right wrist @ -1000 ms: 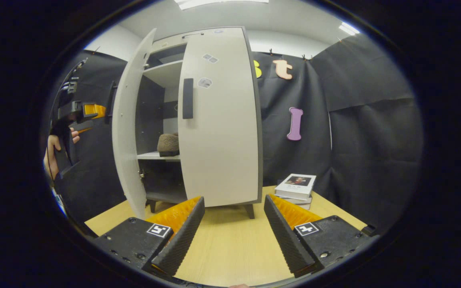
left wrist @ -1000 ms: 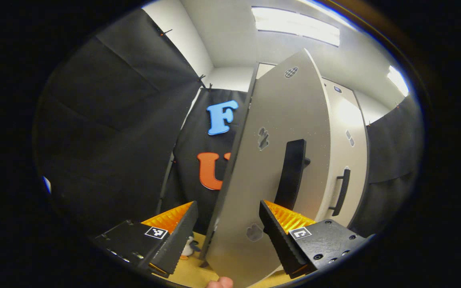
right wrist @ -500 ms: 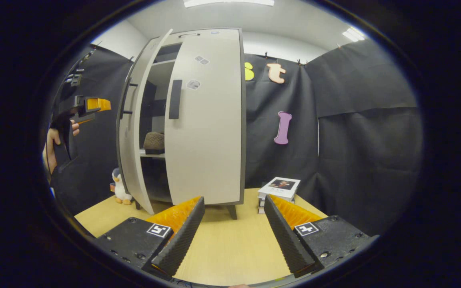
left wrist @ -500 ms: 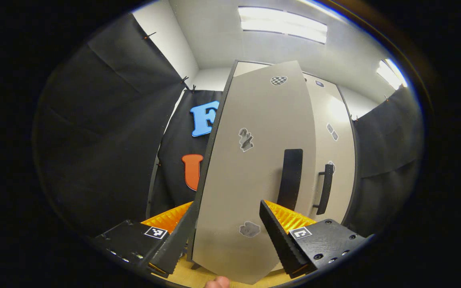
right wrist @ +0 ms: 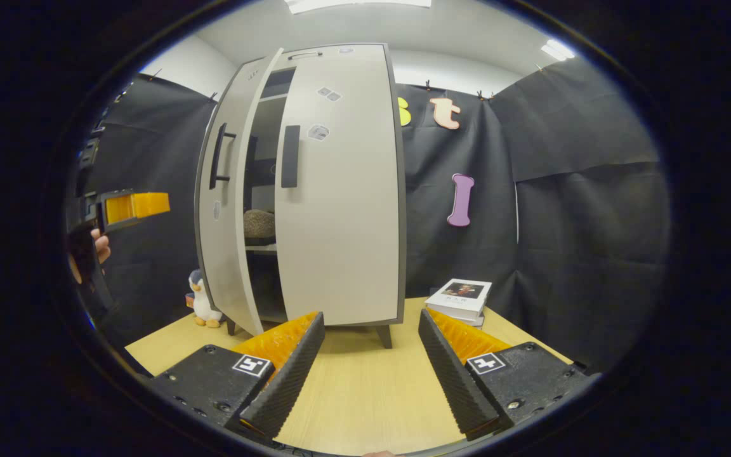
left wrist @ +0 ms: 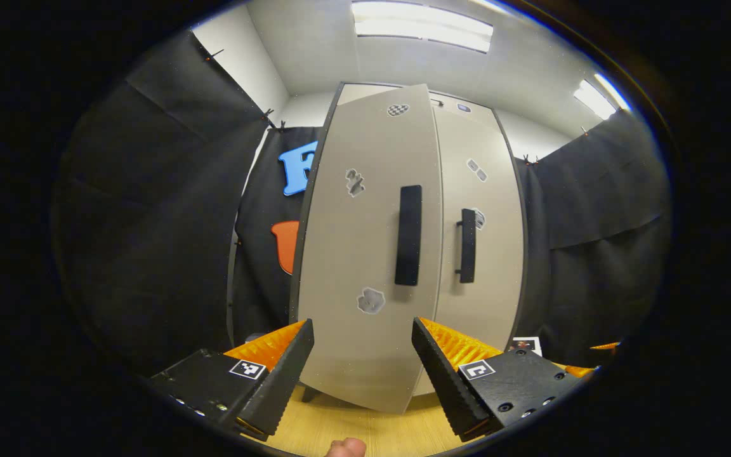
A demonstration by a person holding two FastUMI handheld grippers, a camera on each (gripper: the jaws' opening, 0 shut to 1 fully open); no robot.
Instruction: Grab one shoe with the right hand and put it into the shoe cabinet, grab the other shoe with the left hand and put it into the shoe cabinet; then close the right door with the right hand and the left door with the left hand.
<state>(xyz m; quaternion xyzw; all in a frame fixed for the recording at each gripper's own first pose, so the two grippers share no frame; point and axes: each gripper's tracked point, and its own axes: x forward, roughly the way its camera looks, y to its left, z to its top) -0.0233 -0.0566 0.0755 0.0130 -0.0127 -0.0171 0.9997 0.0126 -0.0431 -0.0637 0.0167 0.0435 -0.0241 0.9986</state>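
One door left: the left door [right wrist: 229,216] hangs ajar, its tall axis upright, face angled outward from the shoe cabinet [right wrist: 340,190]. A shoe [right wrist: 257,223] sits on the inner shelf. Left gripper [left wrist: 360,362] and right gripper [right wrist: 370,355] both gape, empty. Risk: a glancing push leaves the door unlatched, or rocks the cabinet on its legs.

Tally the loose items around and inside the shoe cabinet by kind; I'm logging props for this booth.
Shoe, on a shelf seen through the door gap: 1
Penguin plush toy, on the table by the cabinet's left side: 1
Books, stacked at the right: 2, possibly more, the stack is partly hidden
Total: 4
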